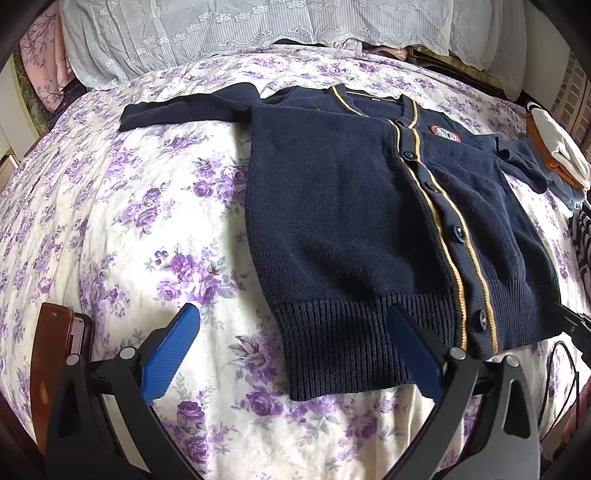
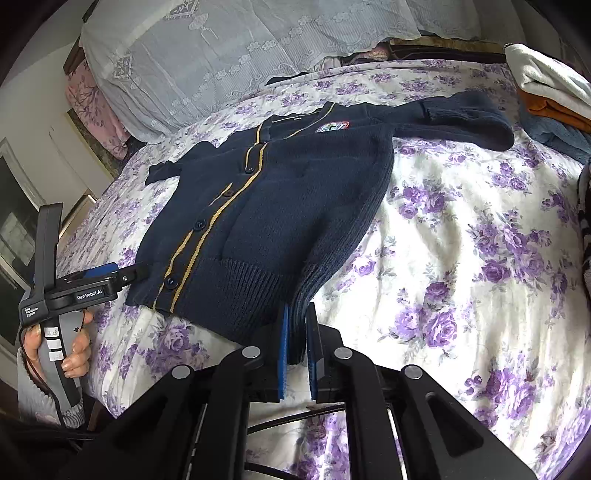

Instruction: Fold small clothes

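A navy knitted cardigan with yellow stripes, dark buttons and a chest badge lies buttoned and face up on the floral bedspread. One sleeve stretches out to the left; the other lies bunched near the collar side. My left gripper is open, hovering at the ribbed hem, which lies between and under its blue fingers. My right gripper is shut on the hem's other bottom corner, lifting it slightly. In the right wrist view, a hand holds the left gripper at the left.
A phone in a brown case lies at the bed's near left edge. Folded clothes, white, orange and blue, are stacked at the right. Lace-covered pillows line the head of the bed. A black cable hangs near the right.
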`<action>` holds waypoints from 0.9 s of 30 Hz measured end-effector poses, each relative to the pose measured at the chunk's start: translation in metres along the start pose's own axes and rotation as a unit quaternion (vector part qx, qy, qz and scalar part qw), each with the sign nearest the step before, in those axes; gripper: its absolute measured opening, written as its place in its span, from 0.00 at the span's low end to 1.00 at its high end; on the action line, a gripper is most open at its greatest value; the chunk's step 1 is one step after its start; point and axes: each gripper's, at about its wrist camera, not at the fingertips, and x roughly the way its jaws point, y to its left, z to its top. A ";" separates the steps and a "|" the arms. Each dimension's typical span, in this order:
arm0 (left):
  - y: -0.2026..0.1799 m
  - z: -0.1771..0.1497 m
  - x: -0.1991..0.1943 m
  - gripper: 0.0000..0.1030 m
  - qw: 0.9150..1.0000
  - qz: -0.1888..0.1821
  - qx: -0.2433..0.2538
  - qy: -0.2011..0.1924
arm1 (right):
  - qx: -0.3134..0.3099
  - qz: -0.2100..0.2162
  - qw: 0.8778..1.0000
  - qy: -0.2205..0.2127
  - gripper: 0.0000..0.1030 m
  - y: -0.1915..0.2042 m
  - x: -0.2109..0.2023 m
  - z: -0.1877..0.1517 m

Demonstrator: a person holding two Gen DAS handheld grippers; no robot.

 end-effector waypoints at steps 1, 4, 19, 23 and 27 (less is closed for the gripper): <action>0.000 0.000 0.000 0.96 1.000 0.000 0.000 0.000 | 0.000 0.000 1.000 0.000 0.09 0.000 0.000 0.000; 0.000 0.000 -0.001 0.96 1.000 0.001 0.001 -0.001 | 0.001 0.001 1.000 0.001 0.10 0.000 0.000 0.000; 0.001 0.000 -0.003 0.96 1.000 0.005 0.004 -0.004 | 0.008 0.004 1.000 -0.010 0.12 -0.005 -0.011 0.000; 0.001 0.000 -0.004 0.96 1.000 0.005 0.004 -0.004 | 0.008 0.002 1.000 -0.011 0.12 -0.005 -0.011 0.000; 0.002 0.000 -0.005 0.96 1.000 0.006 0.004 -0.003 | 0.009 0.001 1.000 -0.014 0.12 -0.006 -0.014 0.001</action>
